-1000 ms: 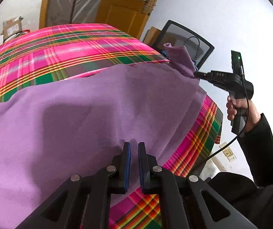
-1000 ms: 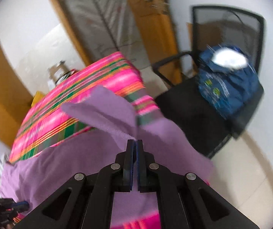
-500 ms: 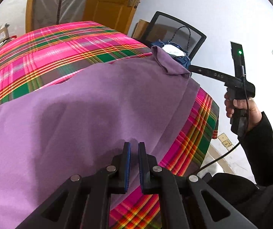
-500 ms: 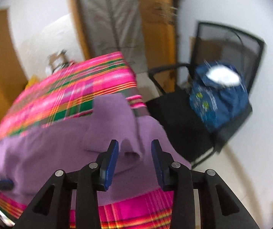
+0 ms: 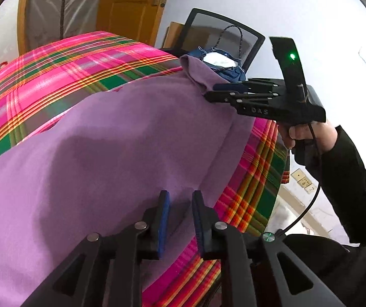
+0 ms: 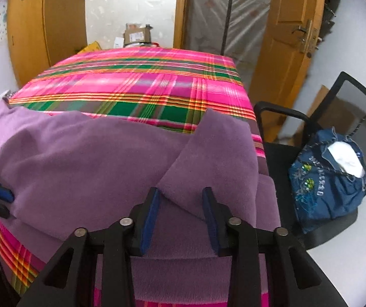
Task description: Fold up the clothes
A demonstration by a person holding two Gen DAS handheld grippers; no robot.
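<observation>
1. The soft purple fleece cloth (image 6: 86, 158) is lying across the near part of the tabletop covered in pink, green and orange plaid (image 6: 142, 81), its right edge hanging past the corner.
2. The left gripper (image 5: 179, 204) is hovering over the near hem; its fingers, having just been opening, are standing apart and pinching nothing.
3. The right gripper (image 6: 181, 204) is straddling a turned-over flap, its fingers narrowing but not pressing.
4. Risk: the loose flap could be slipping open, or the overhanging edge dragging the fold off.

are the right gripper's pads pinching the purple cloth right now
Apart. The right wrist view shows the right gripper with jaws spread, just closing, the purple cloth's folded corner loose between them.
</observation>
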